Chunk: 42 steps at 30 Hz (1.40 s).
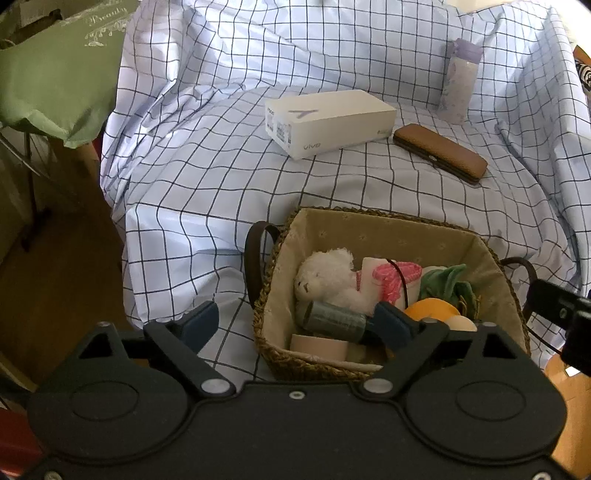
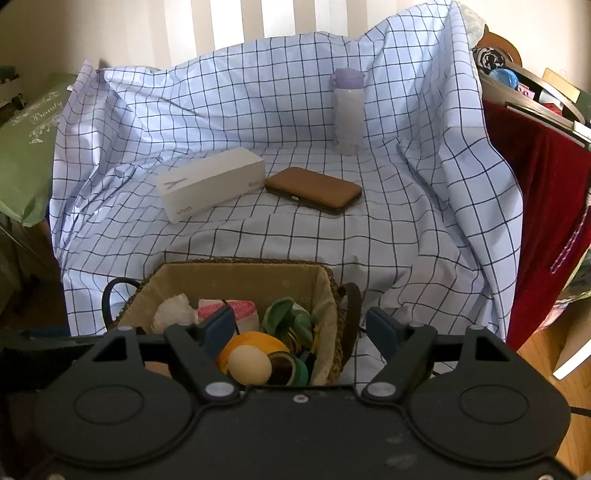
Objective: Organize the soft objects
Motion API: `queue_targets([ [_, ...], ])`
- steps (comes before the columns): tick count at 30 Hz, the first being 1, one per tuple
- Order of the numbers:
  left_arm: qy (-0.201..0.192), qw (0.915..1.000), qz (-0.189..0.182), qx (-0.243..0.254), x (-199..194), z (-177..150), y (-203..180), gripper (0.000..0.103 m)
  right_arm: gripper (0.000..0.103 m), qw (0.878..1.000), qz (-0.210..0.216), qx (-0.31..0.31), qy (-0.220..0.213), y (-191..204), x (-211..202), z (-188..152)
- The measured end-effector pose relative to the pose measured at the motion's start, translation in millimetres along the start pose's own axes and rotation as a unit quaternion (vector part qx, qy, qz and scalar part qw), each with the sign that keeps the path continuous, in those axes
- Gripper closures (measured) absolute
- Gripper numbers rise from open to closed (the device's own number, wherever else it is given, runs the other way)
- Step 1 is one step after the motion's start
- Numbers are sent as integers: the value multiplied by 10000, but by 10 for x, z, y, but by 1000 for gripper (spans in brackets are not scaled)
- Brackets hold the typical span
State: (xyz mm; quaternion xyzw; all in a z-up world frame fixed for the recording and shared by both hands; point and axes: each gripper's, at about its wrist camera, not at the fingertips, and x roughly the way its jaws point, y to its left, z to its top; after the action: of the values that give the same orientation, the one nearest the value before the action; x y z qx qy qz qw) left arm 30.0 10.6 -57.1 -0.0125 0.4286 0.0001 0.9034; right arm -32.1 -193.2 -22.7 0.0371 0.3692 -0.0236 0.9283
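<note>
Both claws hang over the basket (image 1: 491, 254) w/ jaws apart, nothing between the pads: left claw (image 1: 299, 321) straddles its near-left wall, right claw (image 2: 301, 326) its right wall. Soft stuff's already inside – white teddy (image 1: 328, 277), pink-white cloth (image 1: 388, 277), green cloth (image 2: 288, 317), plus tape rolls (image 2: 258, 347), so prob. sorting's about done. Phone box (image 2: 210, 182), brown case (image 2: 314, 188) & bottle (image 2: 347, 110) sit well apart on the checked sheet (image 2: 406, 221); hard things, I'd leave them. Nothing blocks me.

checked sheet (image 2: 236, 110) drapes the furniture – wooden floor (image 1: 55, 295), pale wall (image 2: 147, 29) behind
</note>
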Motion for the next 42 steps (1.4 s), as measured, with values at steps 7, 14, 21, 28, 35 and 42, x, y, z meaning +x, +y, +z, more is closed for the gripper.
queue_targets([
  [7,-95,9999,13,107,-69,-24,-18,14,24,9999,-53,-14,85,-2,7,-53],
  [14,-195,9997,53,150,-140,-47,-13,10,21,9998,-135,3,121,-26,5,-73],
  [21,-201,9997,73,151,-158,-54,-4,10,21,9997,-177,-3,179,-44,23,-96],
  [28,-196,9997,75,149,-156,-54,-9,10,20,9996,-204,-7,194,-47,21,-101],
  [35,-141,9998,94,140,-148,-60,3,10,19,9996,-203,-5,218,-49,35,-105],
  [42,-108,9998,100,137,-139,-53,1,10,19,9995,-202,19,245,-61,50,-113],
])
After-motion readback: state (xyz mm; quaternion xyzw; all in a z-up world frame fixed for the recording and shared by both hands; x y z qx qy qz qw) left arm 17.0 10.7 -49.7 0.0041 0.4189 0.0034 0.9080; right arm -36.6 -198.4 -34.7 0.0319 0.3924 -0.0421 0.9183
